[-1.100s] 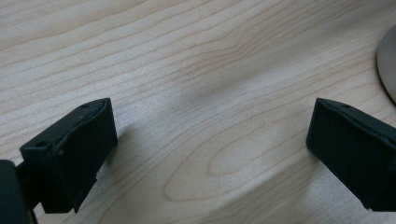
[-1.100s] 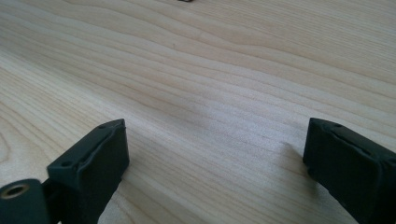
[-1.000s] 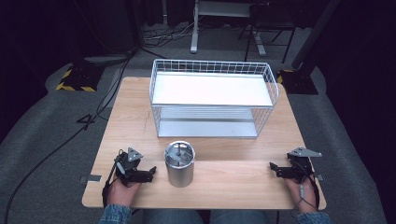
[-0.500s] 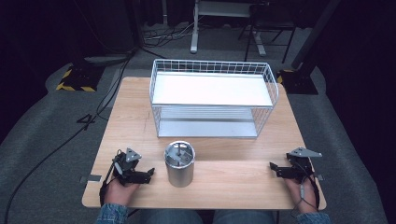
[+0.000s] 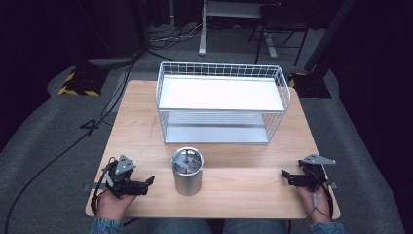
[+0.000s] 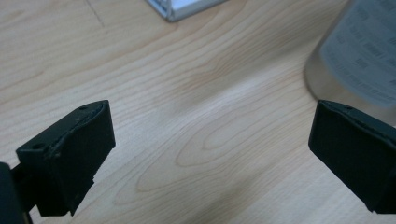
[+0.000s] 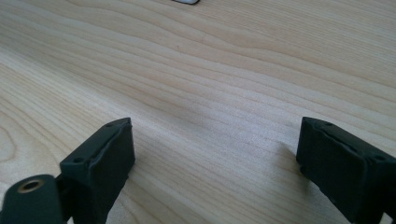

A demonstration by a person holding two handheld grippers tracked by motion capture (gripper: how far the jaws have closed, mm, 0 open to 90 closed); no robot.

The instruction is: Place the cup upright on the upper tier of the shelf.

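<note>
holding my left gripper (image 5: 146,182) with jaws spread wide, having just opened them further, nothing between them. metal canister (image 5: 187,170) stands upright on the table (image 5: 234,161), just beside that gripper toward the middle. my right gripper (image 5: 287,176), also wide and empty, sits well apart, so i judge the left is nearer.

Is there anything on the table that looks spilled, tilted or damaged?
Nothing stands out. The metal canister stands upright on the wooden table, apart from the white wire basket, which sits level. No spill or damage shows.
</note>
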